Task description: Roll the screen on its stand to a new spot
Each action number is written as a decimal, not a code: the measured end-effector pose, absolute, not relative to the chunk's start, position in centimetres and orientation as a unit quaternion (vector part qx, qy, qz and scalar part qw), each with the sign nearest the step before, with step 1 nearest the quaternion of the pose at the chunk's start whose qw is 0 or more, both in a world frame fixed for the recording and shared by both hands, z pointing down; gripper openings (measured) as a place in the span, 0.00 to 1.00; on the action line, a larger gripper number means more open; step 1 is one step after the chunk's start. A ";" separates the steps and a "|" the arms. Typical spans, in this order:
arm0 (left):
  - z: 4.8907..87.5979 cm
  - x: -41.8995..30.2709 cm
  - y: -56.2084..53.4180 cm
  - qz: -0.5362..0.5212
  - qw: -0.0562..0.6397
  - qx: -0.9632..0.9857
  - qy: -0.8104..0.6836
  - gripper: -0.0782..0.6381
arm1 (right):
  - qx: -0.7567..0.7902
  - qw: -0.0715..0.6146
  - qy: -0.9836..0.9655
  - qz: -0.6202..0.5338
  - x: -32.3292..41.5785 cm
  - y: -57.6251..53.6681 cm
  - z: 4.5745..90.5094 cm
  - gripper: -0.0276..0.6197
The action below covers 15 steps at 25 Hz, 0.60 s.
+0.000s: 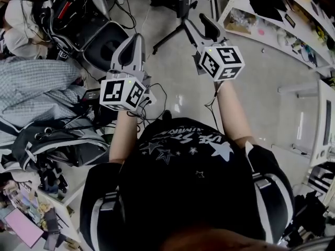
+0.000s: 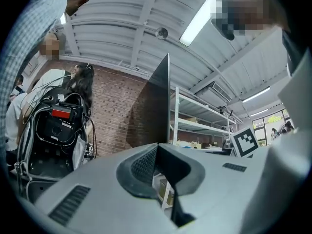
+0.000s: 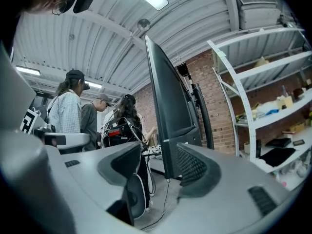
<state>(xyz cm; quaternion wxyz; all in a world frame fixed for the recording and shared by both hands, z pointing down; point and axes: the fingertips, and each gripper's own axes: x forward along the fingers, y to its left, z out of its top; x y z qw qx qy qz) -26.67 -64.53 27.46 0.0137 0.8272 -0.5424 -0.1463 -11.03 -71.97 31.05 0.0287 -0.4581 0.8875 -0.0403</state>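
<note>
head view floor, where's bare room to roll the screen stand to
Bare concrete floor lies open between the stand's legs and the white shelving, running right toward the white unit. Left is crowded: chair, bags, cables.

A white shelving rack (image 3: 236, 122) stands right of the right hand-held gripper (image 3: 158, 155). Ahead and left of it, people (image 3: 70, 111) stand beside a cable-strung black pack (image 3: 117, 130). Brick wall (image 3: 219, 96) behind.

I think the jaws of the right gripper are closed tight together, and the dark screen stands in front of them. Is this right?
Not quite: the jaws of the right gripper stand apart, not closed tight together. The right gripper view shows a clear gap between them. The rest holds: the dark screen stands in front of them.
</note>
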 end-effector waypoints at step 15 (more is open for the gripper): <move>27.7 -29.3 -71.5 -0.134 0.015 0.833 -0.536 0.12 | -0.572 0.013 0.820 -0.018 -14.9 -83.2 28.2 0.53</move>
